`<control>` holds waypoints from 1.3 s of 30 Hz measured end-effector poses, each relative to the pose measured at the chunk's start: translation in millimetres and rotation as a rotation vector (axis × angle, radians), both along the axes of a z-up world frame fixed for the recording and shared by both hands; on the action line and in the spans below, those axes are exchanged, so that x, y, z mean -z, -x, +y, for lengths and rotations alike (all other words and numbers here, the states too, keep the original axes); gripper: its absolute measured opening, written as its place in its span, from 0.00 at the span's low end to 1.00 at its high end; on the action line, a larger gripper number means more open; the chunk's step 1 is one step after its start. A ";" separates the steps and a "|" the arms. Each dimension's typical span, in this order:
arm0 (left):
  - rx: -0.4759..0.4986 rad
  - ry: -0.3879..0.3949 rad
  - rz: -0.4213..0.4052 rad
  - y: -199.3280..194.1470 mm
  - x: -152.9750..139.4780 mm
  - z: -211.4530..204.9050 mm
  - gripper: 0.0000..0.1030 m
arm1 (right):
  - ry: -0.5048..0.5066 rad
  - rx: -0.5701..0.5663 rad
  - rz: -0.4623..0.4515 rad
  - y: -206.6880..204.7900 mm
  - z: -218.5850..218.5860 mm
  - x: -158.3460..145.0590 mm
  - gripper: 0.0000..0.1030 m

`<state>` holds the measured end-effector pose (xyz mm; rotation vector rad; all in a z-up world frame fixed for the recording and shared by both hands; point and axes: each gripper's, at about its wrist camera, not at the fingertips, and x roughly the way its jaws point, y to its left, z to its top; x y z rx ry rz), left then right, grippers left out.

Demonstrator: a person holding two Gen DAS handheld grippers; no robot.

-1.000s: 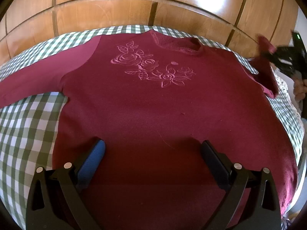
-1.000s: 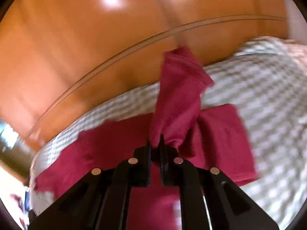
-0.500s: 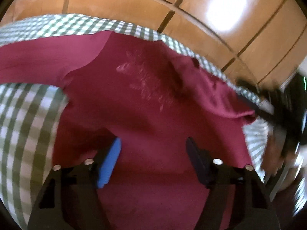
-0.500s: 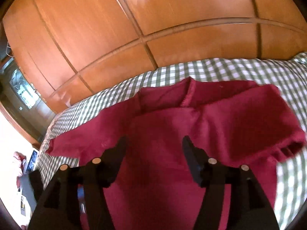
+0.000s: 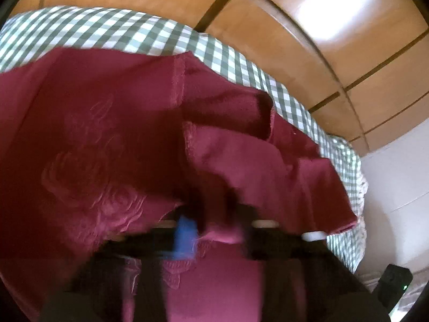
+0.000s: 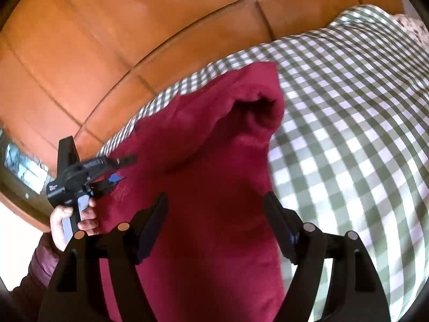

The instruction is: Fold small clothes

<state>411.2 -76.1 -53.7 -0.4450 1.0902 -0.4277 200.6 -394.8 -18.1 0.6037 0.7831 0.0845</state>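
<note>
**A:** status, L to R?

**B:** L side first. My left gripper is closing, jaws nearly together, and there's a bit of the maroon sweater between them. Its own cam is motion-blurred, so can't confirm the pads are actually pressing. In the right cam I see my left hand on the handle, gripper nose over the sweater's left edge.

**A:** where's the garment?

**B:** On the green-white checked bedspread, wood panel wall behind it. Embossed rose pattern faces up, on the left of the left cam. Right of that, the fabric lies doubled over itself, folded edges and a seam showing, w/ a dark pocket under the flap.

**A:** R side?

**B:** My right gripper has jaws wide and widening. Sweater cloth lies between and below the fingers, but neither pad is touching it, nothing held. Ahead of it a sleeve sits bunched up, cuff opening facing the cam, resting on the sweater body. Right of the sleeve it's bare checked bedspread to the frame edge.

**A:** grippers close to each other?

**B:** Apart. Left one sits at the sweater's left edge, right one over the middle-right.
</note>
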 end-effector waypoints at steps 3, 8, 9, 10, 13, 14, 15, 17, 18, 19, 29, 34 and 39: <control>-0.015 0.026 -0.087 4.6 -22.8 7.3 0.10 | -0.025 0.011 -0.043 -20.2 -7.1 -6.3 0.74; -0.085 0.053 -0.184 17.8 -54.2 44.2 0.10 | -0.065 0.027 -0.037 -50.4 -4.9 4.5 0.76; -0.102 0.039 -0.202 21.3 -56.9 53.5 0.10 | -0.073 0.026 -0.038 -51.2 -2.7 6.6 0.76; -0.111 0.022 -0.210 22.9 -56.6 62.7 0.10 | -0.075 0.014 -0.037 -49.6 1.6 9.7 0.76; -0.118 -0.035 -0.190 22.8 -43.7 78.5 0.10 | -0.035 -0.003 0.001 -46.8 13.2 19.7 0.76; -0.109 -0.041 -0.163 21.7 -35.2 82.0 0.10 | -0.030 -0.018 0.021 -44.3 17.4 21.8 0.77; -0.108 -0.050 -0.150 22.2 -28.1 83.5 0.10 | -0.028 -0.033 0.027 -41.0 20.3 21.8 0.77; -0.105 -0.058 -0.140 27.1 -18.7 86.0 0.10 | -0.003 -0.089 0.016 -31.1 30.0 11.4 0.75; -0.102 -0.056 -0.139 29.3 -15.6 84.2 0.10 | 0.018 -0.124 -0.018 -25.8 37.5 -0.5 0.75; -0.100 -0.053 -0.141 30.6 -15.0 82.7 0.10 | 0.041 -0.141 -0.044 -22.6 42.9 -8.3 0.75; -0.126 -0.107 -0.165 30.2 -15.9 92.3 0.10 | 0.303 -0.075 0.098 -100.3 66.1 29.3 0.68; -0.115 -0.222 -0.130 32.0 15.2 88.5 0.10 | 0.438 -0.048 0.055 -94.7 83.2 50.8 0.71; -0.138 -0.251 -0.155 37.5 16.0 86.0 0.18 | 0.497 -0.041 0.048 -92.1 88.6 53.4 0.72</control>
